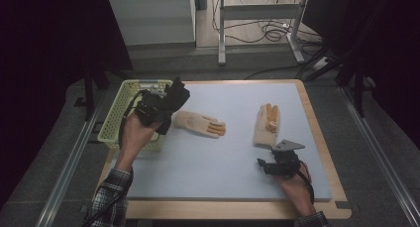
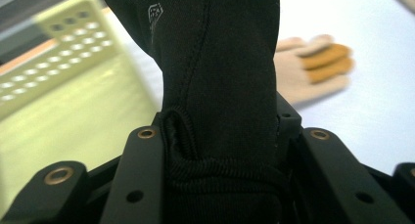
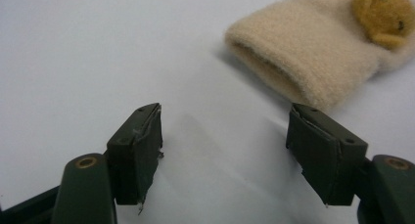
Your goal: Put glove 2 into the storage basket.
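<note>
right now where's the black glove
In the high view the black glove is at the table's left, clamped in the left claw, above the near edge of the yellow-green basket, beside a cream glove.

Not much for you to read here, honestly. The black stretchy fabric glove (image 2: 215,77) has a small pale logo patch near its top edge, but it's too blurry to make out any letters or numbers.

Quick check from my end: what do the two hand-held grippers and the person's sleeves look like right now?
Both are black two-jaw tools. The left hand-held gripper has brass-coloured rivets on its jaw arms. The right hand-held gripper carries a grey three-cornered plate on top, and its flat dark pads look frayed at the edges. A dark cable trails by each wrist. Both sleeves are plaid.
</note>
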The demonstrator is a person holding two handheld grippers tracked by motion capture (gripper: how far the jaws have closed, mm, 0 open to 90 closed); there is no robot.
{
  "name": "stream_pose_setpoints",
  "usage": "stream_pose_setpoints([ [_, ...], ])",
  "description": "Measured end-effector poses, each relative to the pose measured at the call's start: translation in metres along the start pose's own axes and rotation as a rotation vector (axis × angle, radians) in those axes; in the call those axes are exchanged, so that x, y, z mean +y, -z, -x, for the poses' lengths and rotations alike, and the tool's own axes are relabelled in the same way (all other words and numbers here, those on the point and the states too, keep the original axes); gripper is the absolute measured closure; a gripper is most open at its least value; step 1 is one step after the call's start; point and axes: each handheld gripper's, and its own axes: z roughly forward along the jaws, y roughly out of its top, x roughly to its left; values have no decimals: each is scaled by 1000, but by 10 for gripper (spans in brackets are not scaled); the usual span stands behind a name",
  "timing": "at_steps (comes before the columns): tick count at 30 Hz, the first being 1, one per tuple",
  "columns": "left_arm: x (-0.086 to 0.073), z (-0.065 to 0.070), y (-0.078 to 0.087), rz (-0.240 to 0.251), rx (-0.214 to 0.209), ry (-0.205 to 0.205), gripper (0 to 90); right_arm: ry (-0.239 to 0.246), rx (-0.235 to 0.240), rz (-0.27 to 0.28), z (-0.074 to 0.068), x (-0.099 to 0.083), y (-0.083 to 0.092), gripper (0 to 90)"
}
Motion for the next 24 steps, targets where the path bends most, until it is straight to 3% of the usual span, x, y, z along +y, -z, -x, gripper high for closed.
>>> stream_pose_setpoints([
  [2, -4, -23, 2, 7, 21, 41, 610, 0, 0, 0, 0, 0, 0, 291],
  [3, -4, -23, 2, 7, 21, 41, 606, 0, 0, 0, 0, 0, 0, 291],
  [10, -20, -70, 1, -8, 71, 132, 593, 0, 0, 0, 0, 0, 0, 291],
  [17, -33, -99, -16, -77, 109, 183, 585, -1, 0, 0, 0, 0, 0, 291],
  [24, -44, -120, -38, -183, 135, 224, 582, -1, 0, 0, 0, 0, 0, 291],
])
